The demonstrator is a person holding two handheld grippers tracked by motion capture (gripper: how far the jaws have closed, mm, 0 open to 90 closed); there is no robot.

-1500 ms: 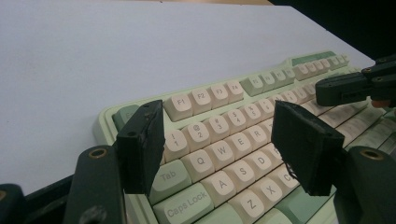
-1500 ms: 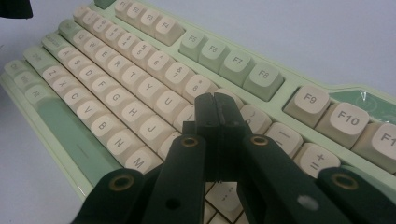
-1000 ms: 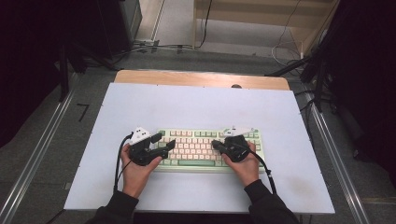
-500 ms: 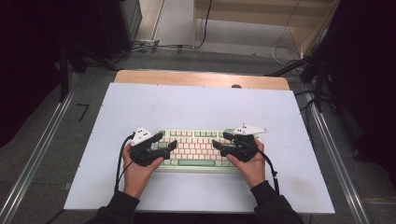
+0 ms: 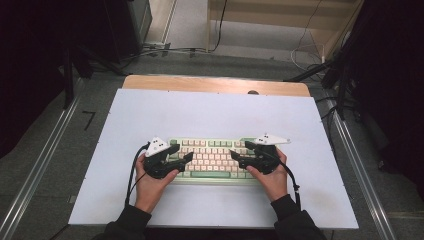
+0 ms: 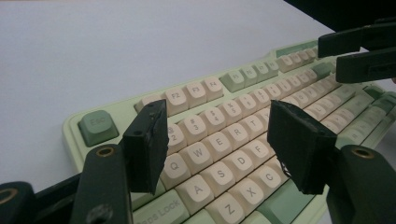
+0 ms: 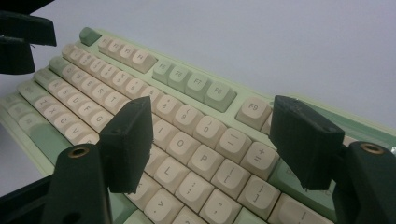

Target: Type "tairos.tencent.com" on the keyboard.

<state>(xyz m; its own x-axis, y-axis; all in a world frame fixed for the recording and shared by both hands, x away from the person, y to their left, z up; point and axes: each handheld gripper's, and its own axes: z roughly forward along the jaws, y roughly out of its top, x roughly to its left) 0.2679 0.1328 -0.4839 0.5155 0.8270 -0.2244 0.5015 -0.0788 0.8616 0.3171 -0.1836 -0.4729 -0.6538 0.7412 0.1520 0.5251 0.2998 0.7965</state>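
Left gripper point(image 5: 186, 152): jaws apart, just closed a little, nothing between them; poised over the left end of the keyboard point(image 5: 212, 159), above the Q-W-E keys. Right gripper point(image 5: 239, 151): jaws apart after just opening, gripping nothing, over the right end near the O-P keys. Keyboard lies on the white table point(image 5: 210, 115), near the person's edge.

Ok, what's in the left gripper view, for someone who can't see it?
A green keyboard with cream keys lies on a white table, seen close up. The left gripper hangs open above the letter keys, with nothing between its jaws.
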